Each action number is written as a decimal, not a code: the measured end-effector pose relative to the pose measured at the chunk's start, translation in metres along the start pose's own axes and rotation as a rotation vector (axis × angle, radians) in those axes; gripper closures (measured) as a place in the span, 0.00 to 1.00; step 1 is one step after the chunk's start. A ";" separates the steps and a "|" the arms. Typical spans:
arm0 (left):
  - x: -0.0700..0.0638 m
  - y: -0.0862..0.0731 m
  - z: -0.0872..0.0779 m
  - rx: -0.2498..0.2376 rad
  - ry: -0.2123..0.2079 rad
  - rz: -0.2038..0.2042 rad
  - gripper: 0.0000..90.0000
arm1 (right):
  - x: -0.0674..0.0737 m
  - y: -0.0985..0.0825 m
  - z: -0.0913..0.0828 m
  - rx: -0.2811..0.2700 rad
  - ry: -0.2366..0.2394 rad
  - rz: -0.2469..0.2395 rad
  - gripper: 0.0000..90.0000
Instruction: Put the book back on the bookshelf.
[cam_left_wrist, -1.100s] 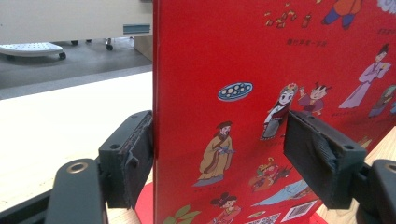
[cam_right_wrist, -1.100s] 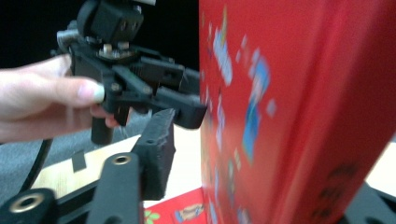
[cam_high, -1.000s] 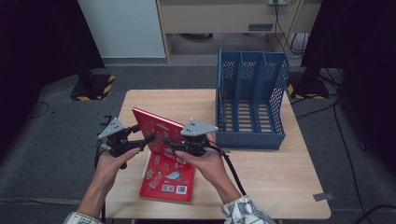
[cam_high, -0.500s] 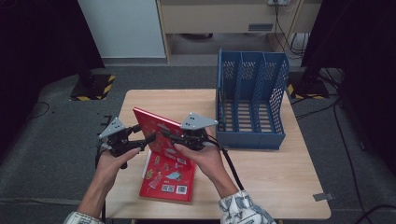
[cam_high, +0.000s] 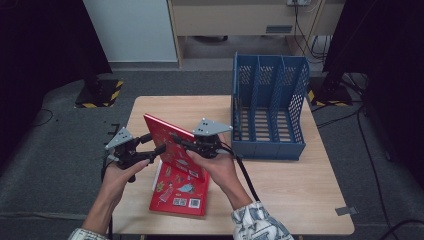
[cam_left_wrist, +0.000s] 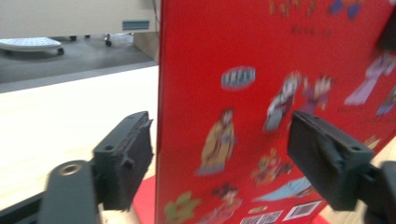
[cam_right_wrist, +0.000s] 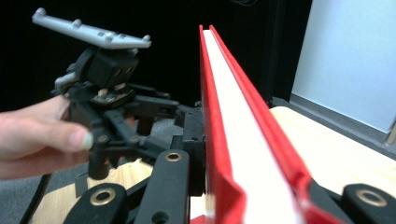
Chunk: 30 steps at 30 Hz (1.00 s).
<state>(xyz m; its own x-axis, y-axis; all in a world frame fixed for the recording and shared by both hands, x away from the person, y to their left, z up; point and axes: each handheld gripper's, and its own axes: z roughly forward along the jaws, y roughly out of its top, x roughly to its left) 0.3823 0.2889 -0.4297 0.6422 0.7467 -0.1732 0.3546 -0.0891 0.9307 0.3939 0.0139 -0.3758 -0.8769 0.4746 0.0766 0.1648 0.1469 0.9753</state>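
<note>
Red picture book (cam_high: 172, 146), upright, cartoon-figured cover

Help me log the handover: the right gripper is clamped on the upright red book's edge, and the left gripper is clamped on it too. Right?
Not quite. The right gripper is clamped on the upright red book, but the left gripper is not: the left gripper view shows its jaws standing apart from the cover, with gaps on both sides.

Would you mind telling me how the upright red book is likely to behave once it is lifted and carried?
The upright red book looks stiff: its hard covers stand straight in the right claw, which has just closed on it. The glossy cover may slip. Being tall, thin and gripped at one edge, it could swing or tip. The left claw is open around it.
</note>
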 end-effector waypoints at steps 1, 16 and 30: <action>0.001 -0.003 -0.002 0.005 0.011 -0.004 0.18 | -0.001 -0.001 0.000 -0.005 -0.001 0.007 0.88; 0.037 -0.075 -0.008 0.236 0.210 -0.024 0.08 | -0.010 -0.002 -0.017 -0.032 -0.071 0.050 0.88; 0.047 -0.084 -0.011 0.269 0.256 -0.070 0.06 | -0.016 -0.002 -0.038 -0.039 -0.106 0.063 0.89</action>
<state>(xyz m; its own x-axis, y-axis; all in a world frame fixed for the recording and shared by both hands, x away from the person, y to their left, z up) 0.3753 0.3393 -0.5124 0.4314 0.8948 -0.1150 0.5793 -0.1770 0.7957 0.3902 -0.0274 -0.3714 -0.8124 0.5710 0.1179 0.1985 0.0808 0.9768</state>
